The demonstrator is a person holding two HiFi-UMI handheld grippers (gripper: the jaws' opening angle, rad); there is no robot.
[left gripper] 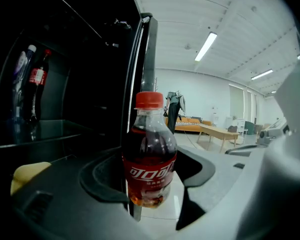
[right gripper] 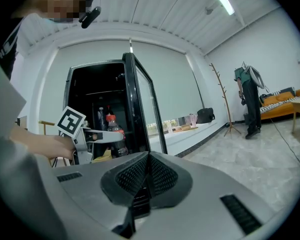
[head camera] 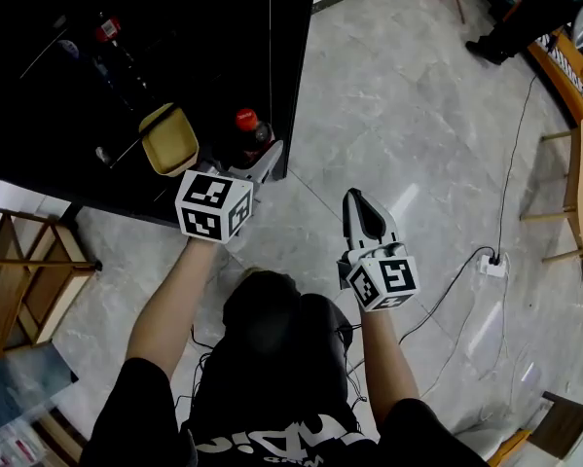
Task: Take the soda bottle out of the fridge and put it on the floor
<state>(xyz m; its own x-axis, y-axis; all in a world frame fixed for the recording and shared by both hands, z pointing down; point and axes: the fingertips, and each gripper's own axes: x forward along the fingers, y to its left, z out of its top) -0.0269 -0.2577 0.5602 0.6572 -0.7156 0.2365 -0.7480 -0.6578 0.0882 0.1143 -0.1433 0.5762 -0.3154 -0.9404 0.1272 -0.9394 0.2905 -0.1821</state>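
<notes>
**Inspector:** State of the tongs, and where is the bottle?

**Me:** My left gripper (left gripper: 151,186) is clamped on the bottle (left gripper: 150,151), with the pads on either side at the label and below. The bottle is upright and off the floor (head camera: 418,144). It sits at centre frame in the left gripper view, just beside the edge of the door (left gripper: 144,59) at the mouth of the fridge (head camera: 96,188). My right gripper (head camera: 358,200) is clenched on nothing, at lower centre of the head view.

**Inspector:** Hazards?

**Me:** I see three.
- The grip is low on a smooth, rounded body, so the heavy upper part could tilt between the pads or slide through.
- The door edge is close, and a swing towards it could knock the cap.
- If the bottle is released while leaning, it would likely topple and roll. A cable (head camera: 447,290) lies across the tiles at lower right.

**Inspector:** Count.

**Me:**
- Grippers: two.
- Bottle held: one.
- Bottles still shelved, upper left of the left gripper view: two that I can make out, a cola (left gripper: 38,79) and a clear one (left gripper: 20,71).
- Yellow object (head camera: 169,139) beside my left gripper: one, kind unclear.
- Person (right gripper: 250,99) standing far right: one.
</notes>
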